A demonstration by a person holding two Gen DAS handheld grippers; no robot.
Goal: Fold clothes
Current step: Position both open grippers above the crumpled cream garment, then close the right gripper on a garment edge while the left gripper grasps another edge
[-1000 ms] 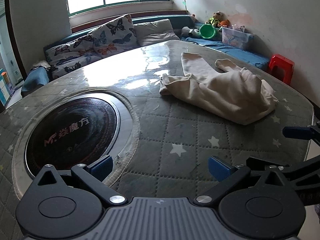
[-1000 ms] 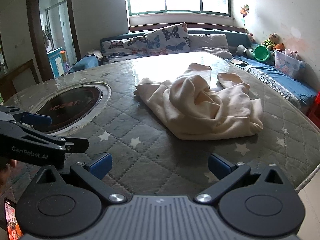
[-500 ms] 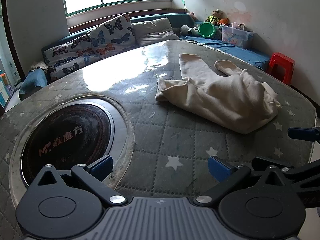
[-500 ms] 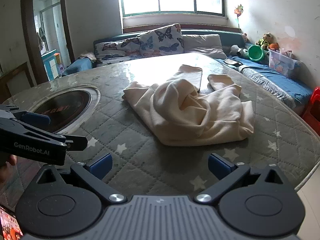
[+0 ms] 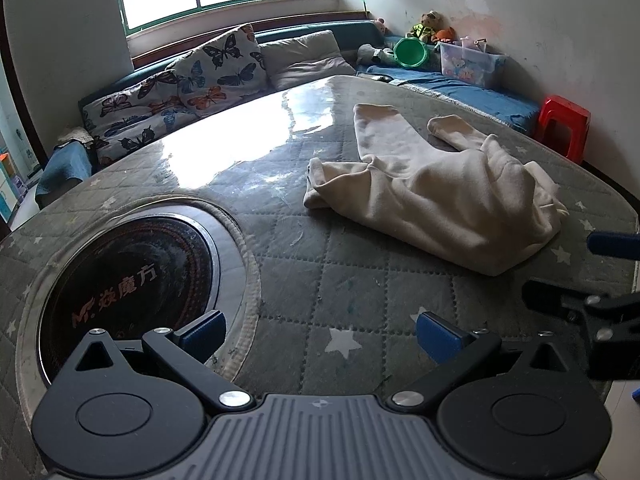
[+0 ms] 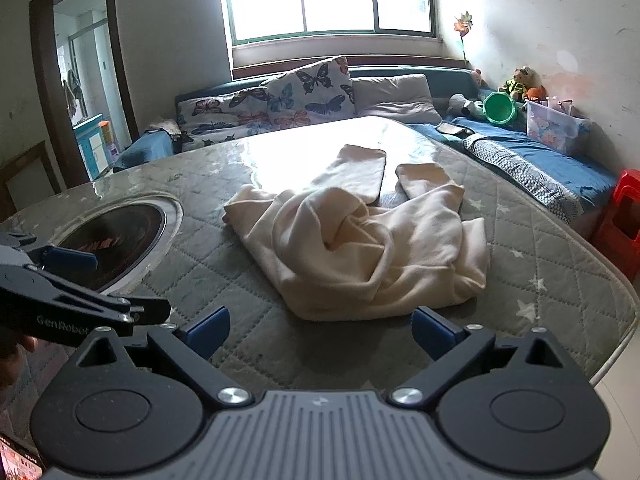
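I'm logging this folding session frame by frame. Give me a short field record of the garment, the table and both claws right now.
garment: cream pants, crumpled at the waist, two legs pointing toward the window
surface: round quilted table, grey with stars
inset: dark round cooktop, left of the pants
left claw: open, holding nothing, above the table
right claw: open, holding nothing, near the pants' closest edge
folding: not yet begun
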